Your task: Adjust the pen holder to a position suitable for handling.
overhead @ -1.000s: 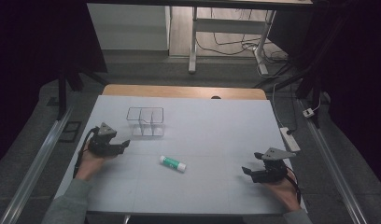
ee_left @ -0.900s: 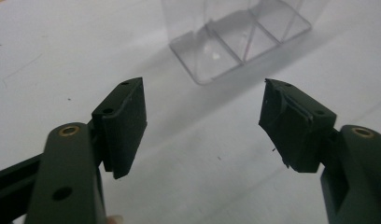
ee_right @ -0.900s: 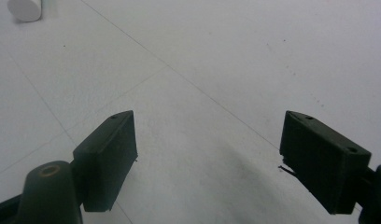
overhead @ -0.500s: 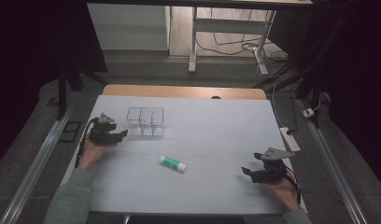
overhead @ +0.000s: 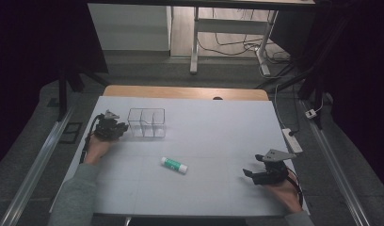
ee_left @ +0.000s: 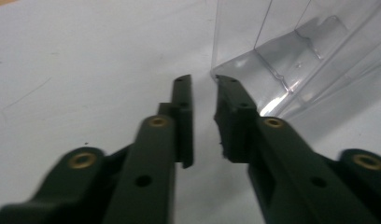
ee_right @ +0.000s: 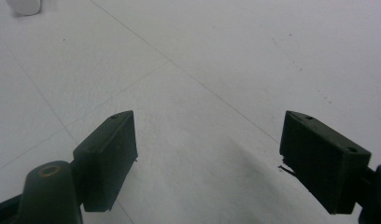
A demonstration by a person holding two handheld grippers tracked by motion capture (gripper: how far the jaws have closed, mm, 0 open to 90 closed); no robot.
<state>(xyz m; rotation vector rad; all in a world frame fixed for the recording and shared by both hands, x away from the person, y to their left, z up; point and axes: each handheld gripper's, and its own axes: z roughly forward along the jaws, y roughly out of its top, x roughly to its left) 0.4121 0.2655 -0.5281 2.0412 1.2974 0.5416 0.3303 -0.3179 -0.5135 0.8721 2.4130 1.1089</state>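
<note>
My left gripper (overhead: 121, 128) sits at the far left of the table, its tips right at the left end of a clear plastic divided box (overhead: 147, 123). In the left gripper view its jaws (ee_left: 202, 79) stand only a narrow gap apart with nothing between them, and the clear box's corner (ee_left: 272, 51) rises just past the tips. A white and green glue stick (overhead: 174, 165) lies flat mid-table. My right gripper (overhead: 250, 173) rests near the front right, jaws wide open (ee_right: 207, 135) over bare white table.
The white table top (overhead: 213, 132) has a wooden strip along its far edge. A white rounded end, probably the glue stick (ee_right: 23, 5), peeks in at the top left of the right gripper view. A power strip (overhead: 292, 139) lies off the right edge.
My left gripper has moved away from me and up to the clear box's left end, and its jaws look closer together. The right gripper and the glue stick have stayed put.
</note>
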